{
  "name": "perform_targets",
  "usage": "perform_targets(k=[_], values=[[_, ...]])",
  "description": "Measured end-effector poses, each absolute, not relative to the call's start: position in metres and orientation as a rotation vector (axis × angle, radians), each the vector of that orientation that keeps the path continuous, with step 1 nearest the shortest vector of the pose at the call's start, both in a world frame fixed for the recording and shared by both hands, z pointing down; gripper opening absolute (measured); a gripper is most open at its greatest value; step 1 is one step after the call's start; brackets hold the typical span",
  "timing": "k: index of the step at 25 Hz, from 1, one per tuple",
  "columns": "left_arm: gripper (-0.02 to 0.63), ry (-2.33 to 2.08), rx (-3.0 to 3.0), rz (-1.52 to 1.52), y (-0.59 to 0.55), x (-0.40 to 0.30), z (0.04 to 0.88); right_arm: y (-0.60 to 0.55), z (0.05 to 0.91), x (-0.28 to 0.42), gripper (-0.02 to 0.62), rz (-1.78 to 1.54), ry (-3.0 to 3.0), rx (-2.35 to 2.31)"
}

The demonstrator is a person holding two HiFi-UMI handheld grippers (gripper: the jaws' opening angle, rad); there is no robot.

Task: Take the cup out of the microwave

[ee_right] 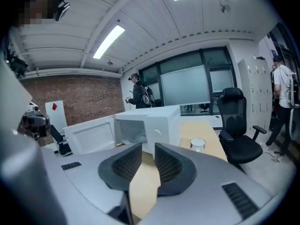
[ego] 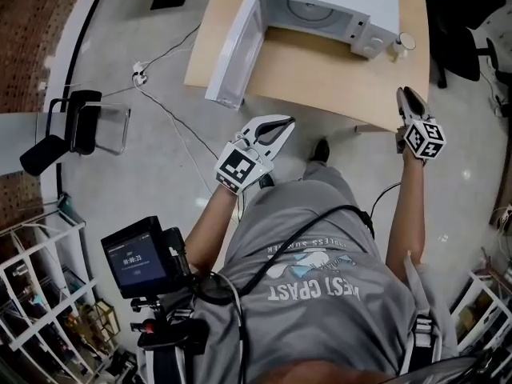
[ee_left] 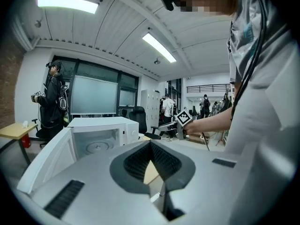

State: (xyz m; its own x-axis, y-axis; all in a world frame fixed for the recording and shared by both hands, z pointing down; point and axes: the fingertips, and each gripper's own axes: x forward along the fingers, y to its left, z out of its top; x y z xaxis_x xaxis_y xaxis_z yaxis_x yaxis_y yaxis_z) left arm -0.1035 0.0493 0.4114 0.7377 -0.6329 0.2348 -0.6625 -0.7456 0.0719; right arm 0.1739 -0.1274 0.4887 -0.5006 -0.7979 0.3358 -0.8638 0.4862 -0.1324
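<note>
The cup (ego: 406,42) is out of the microwave (ego: 320,6). It stands upright on the tabletop (ego: 320,78), just beside the right end of the microwave, near the panel with the knob. In the right gripper view you see the cup (ee_right: 198,144) to the right of the microwave (ee_right: 150,125), on the pale wood, apart from both grippers.

The door (ego: 236,50) of the microwave is swung wide open to the left. The chamber is lit, and only the round turning plate shows in it, as the left gripper view shows too (ee_left: 101,135).

Your right gripper (ego: 406,98) hangs at the near right corner of the tabletop, in front of the cup and well apart from it. Its fingers (ee_right: 124,163) are spread, with a clear gap, and only the tabletop is seen through this gap.

Your left gripper (ego: 284,125) is over the floor (ego: 144,166), in front of the near edge of the tabletop and below the open door. Its fingers (ee_left: 138,161) are pressed together at the tips and pinch nothing.

A black office chair (ee_right: 239,125) stands to the right of the tabletop. Cables (ego: 168,110) lie on the floor at the left.
</note>
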Motion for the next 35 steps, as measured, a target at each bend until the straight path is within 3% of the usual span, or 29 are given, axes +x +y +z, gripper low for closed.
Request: perform_targets(k=[16,25,28,35], values=[[0.043,-1.015,2.852,0.291,0.146,-0.171,0.439,0.049,0.371,0.055,0.087,0.088,-2.774,1.292],[0.043,-0.905,2.865,0.281,0.182,-0.172,0.47,0.12,0.343,0.036,0.086,-0.048,-2.806,1.345],[0.043,-0.885,2.861,0.277,0.195,-0.172,0.466,0.141,0.329,0.027,0.024,-0.059,-2.825,1.337],[0.043,-0.862,2.79,0.355,0.231,-0.16,0.488,0.172,0.304,0.034,0.018,-0.096,-2.816,1.318]])
